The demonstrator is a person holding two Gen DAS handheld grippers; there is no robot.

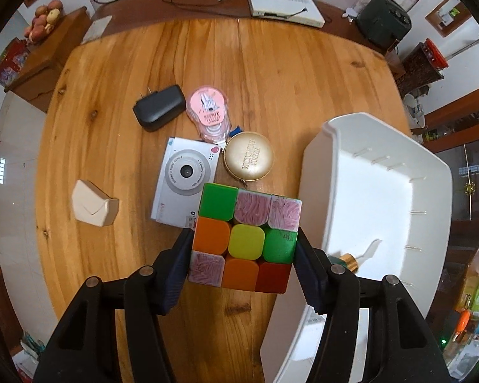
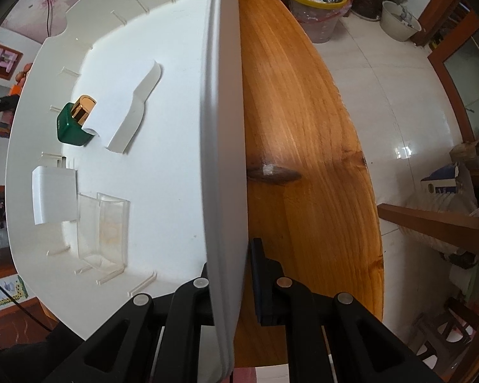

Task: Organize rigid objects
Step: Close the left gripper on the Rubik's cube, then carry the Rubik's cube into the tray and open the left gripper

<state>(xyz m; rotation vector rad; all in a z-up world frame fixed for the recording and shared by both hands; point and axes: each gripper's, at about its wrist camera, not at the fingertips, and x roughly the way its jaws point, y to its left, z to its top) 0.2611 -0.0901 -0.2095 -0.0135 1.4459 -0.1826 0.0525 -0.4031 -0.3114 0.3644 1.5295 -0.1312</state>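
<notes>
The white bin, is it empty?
Not empty. The white bin holds a green bottle, a white block and a clear box.

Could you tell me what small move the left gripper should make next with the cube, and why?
Probably carry the puzzle cube sideways over the white bin: the left gripper grips it, the right gripper clamps the bin's rim, and the green bottle is already inside.

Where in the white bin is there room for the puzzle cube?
The far end of the white bin, beyond the green bottle, is bare, and so is the floor along the wall the right gripper clamps. The side with the bottle, white box and clear box is crowded. The left gripper holds the cube.
</notes>
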